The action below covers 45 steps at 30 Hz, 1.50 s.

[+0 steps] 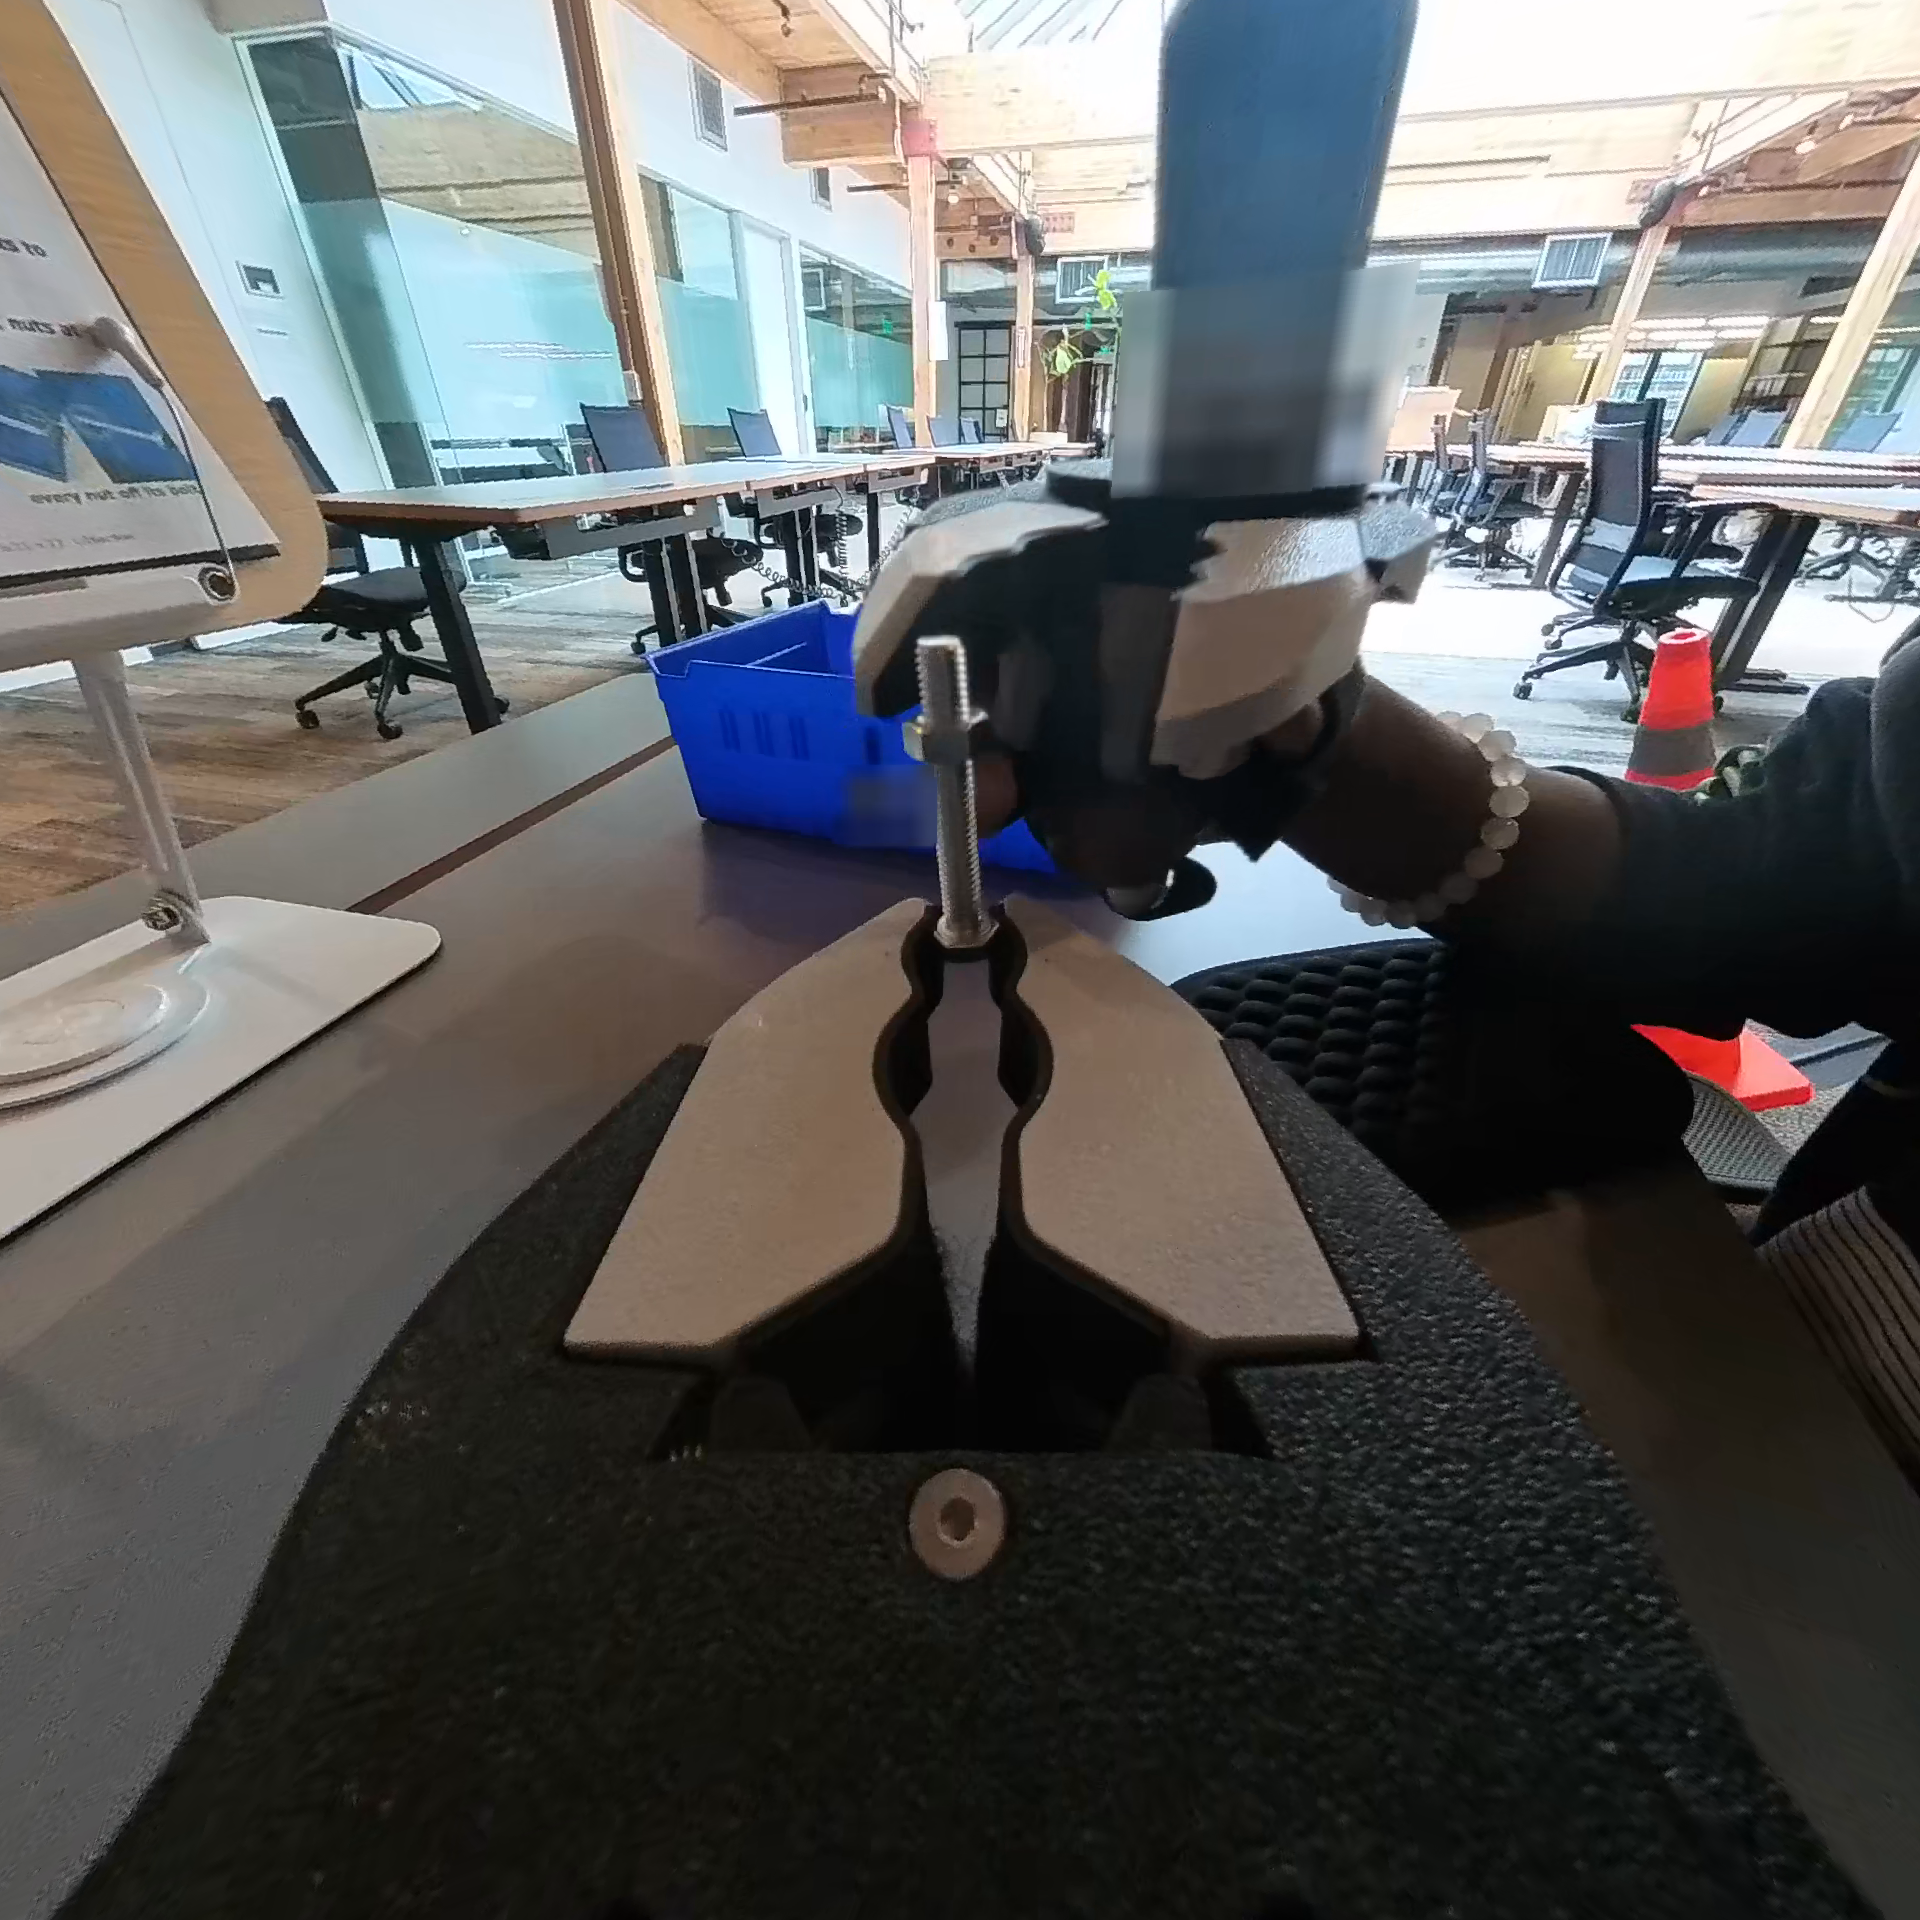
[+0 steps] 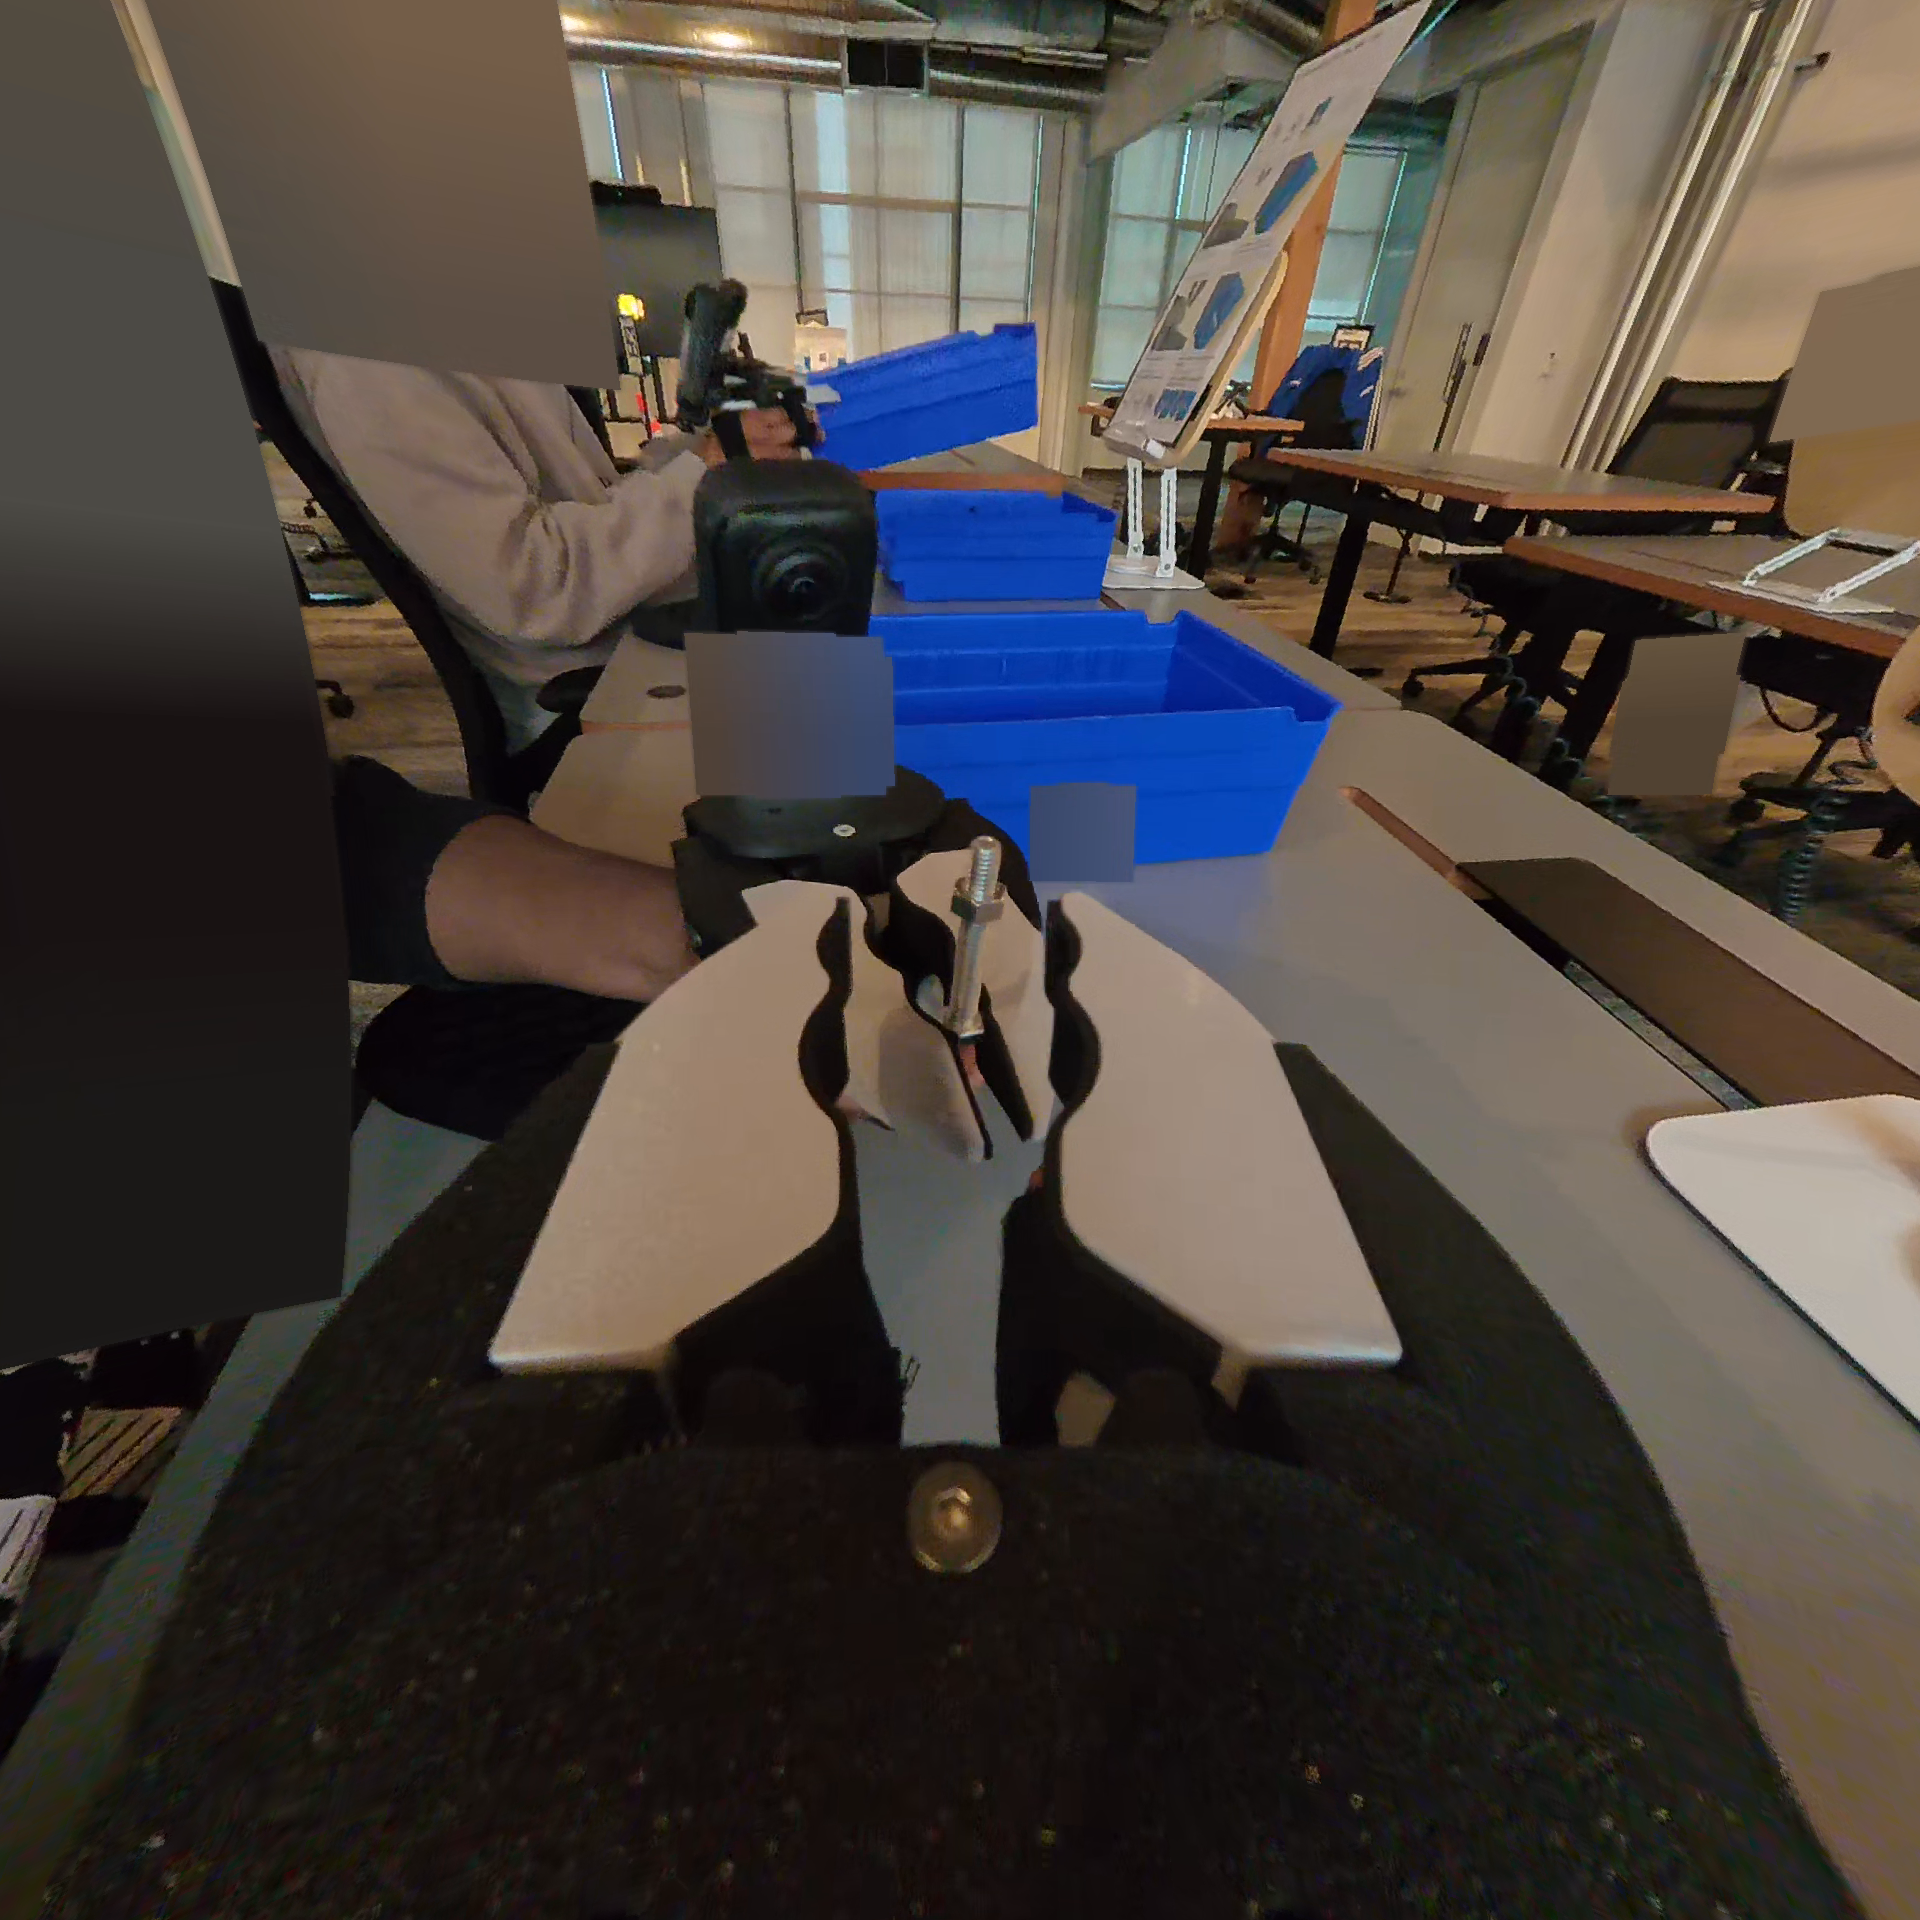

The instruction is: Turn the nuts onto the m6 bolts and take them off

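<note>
Silver steel, the bolt [image 1: 961, 810] stands upright, its head pinched between the tips of the left claw [image 1: 966, 940] above the grey table [image 1: 499, 935]. A nut [image 1: 943, 736] sits high on its thread. The right claw [image 2: 951, 940] stands apart around the bolt, seemingly not touching the nut. Behind lies a blue bin [image 2: 1195, 727].

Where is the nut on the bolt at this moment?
In the left wrist view the nut sits high on the upright bolt, a little below its tip. The left tool grips the bolt's head, with the blue bin behind.
</note>
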Each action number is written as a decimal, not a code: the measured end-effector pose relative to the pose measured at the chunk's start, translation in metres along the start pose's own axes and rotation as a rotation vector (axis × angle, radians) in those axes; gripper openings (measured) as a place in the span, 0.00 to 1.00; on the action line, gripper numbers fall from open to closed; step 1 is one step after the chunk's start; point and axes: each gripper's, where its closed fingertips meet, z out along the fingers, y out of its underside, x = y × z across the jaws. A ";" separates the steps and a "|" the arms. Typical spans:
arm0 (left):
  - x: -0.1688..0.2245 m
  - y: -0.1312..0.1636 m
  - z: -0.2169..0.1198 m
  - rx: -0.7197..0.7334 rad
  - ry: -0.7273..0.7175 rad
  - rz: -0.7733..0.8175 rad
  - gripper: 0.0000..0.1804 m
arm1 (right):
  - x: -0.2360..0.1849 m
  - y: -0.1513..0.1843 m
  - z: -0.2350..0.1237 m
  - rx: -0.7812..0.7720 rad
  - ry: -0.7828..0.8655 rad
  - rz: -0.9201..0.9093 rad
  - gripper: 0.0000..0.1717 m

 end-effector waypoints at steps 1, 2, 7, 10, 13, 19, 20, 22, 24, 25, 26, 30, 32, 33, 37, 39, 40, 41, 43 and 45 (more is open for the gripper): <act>0.000 0.000 0.000 -0.001 0.000 -0.001 0.04 | 0.000 -0.002 0.000 0.009 0.000 -0.001 0.19; 0.001 0.000 0.000 0.000 0.004 -0.002 0.04 | 0.000 -0.003 -0.001 0.014 0.006 -0.004 0.17; 0.007 0.000 0.002 -0.003 0.029 -0.006 0.04 | 0.004 -0.001 -0.001 0.017 0.031 -0.025 0.14; 0.011 -0.001 0.003 0.000 0.045 -0.005 0.04 | 0.005 0.001 0.000 0.003 0.037 -0.034 0.13; 0.011 -0.004 0.001 0.010 0.049 -0.011 0.04 | 0.005 -0.002 -0.004 0.014 0.034 -0.044 0.08; 0.009 -0.006 0.000 0.017 0.041 -0.008 0.04 | 0.003 -0.009 -0.008 0.054 0.020 -0.032 0.05; 0.009 -0.006 0.000 0.014 0.041 -0.008 0.04 | 0.002 -0.009 -0.006 0.054 0.012 -0.026 0.08; 0.010 -0.005 0.000 0.010 0.043 -0.005 0.04 | 0.000 -0.006 -0.003 0.044 0.009 -0.018 0.15; 0.011 -0.005 0.001 0.005 0.045 0.000 0.04 | 0.001 -0.005 -0.002 0.037 0.010 -0.014 0.17; 0.012 -0.005 0.001 0.004 0.048 0.003 0.04 | 0.001 -0.006 -0.002 0.039 0.014 -0.015 0.16; 0.013 -0.005 0.001 0.005 0.050 0.004 0.04 | 0.002 -0.006 -0.003 0.041 0.021 -0.019 0.13; 0.011 -0.006 0.000 0.010 0.047 0.001 0.04 | 0.010 -0.011 -0.011 0.063 0.056 -0.028 0.03; 0.011 -0.006 0.000 0.010 0.044 -0.001 0.04 | 0.008 -0.013 -0.011 0.073 0.041 -0.018 0.03; 0.011 -0.006 0.000 0.010 0.043 -0.001 0.04 | 0.006 -0.012 -0.010 0.069 0.031 -0.017 0.04; 0.012 -0.005 0.001 0.003 0.045 0.004 0.04 | -0.001 -0.006 -0.001 0.035 0.011 -0.027 0.14; 0.013 -0.005 0.001 0.004 0.048 0.006 0.04 | 0.000 -0.005 -0.001 0.026 0.020 -0.034 0.11; 0.013 -0.005 0.001 0.004 0.048 0.006 0.04 | 0.001 -0.005 -0.002 0.029 0.020 -0.036 0.09; 0.012 -0.006 0.001 0.006 0.046 0.005 0.04 | 0.001 -0.006 -0.004 0.030 0.018 -0.033 0.07; 0.011 -0.006 0.000 0.008 0.042 0.004 0.04 | 0.004 -0.009 -0.008 0.045 0.025 -0.030 0.04; 0.011 -0.007 0.000 0.010 0.042 0.004 0.04 | 0.006 -0.009 -0.010 0.049 0.029 -0.024 0.03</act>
